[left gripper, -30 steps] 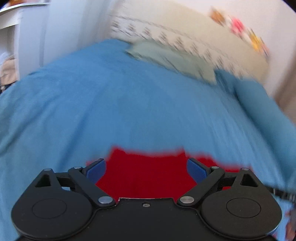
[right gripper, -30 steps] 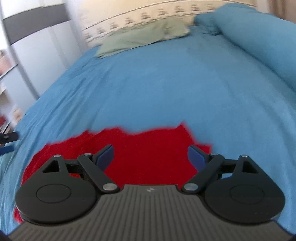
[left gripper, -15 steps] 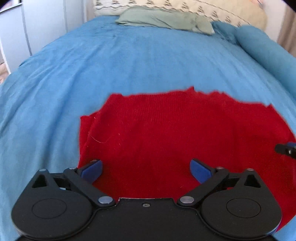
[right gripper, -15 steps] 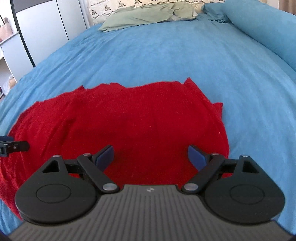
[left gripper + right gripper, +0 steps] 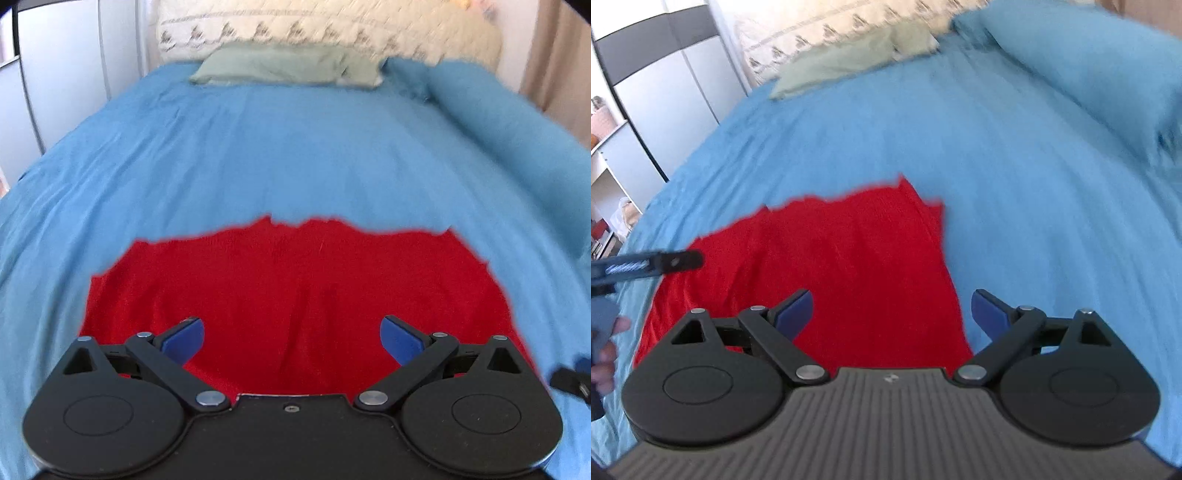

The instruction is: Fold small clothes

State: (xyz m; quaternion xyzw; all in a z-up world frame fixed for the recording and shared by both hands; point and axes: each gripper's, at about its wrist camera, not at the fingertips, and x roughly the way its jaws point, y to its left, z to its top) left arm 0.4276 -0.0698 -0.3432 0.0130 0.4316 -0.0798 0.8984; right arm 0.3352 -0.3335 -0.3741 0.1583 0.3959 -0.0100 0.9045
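Observation:
A red knitted garment (image 5: 295, 280) lies flat on the blue bedspread (image 5: 295, 155), close in front of both grippers. My left gripper (image 5: 291, 338) hangs over its near middle, jaws wide open with nothing between the blue pads. My right gripper (image 5: 892, 312) is open too, above the red garment's (image 5: 849, 266) right edge; one pad is over the cloth, the other over the blue bedspread (image 5: 1015, 184). The left gripper's finger (image 5: 661, 262) and a hand (image 5: 605, 354) show at the right wrist view's left border. The right gripper's tip (image 5: 570, 378) shows at the left wrist view's right edge.
A pale green pillow (image 5: 284, 66) lies at the head of the bed under a cream patterned headboard (image 5: 325, 29). A rolled blue duvet (image 5: 498, 107) runs along the right side. White wardrobe doors (image 5: 672, 99) and shelves (image 5: 605, 177) stand to the left of the bed.
Both grippers, still open, swung over the garment and then drew back toward its near edge. The left view now faces the garment's middle; the right view has shifted toward its right edge.

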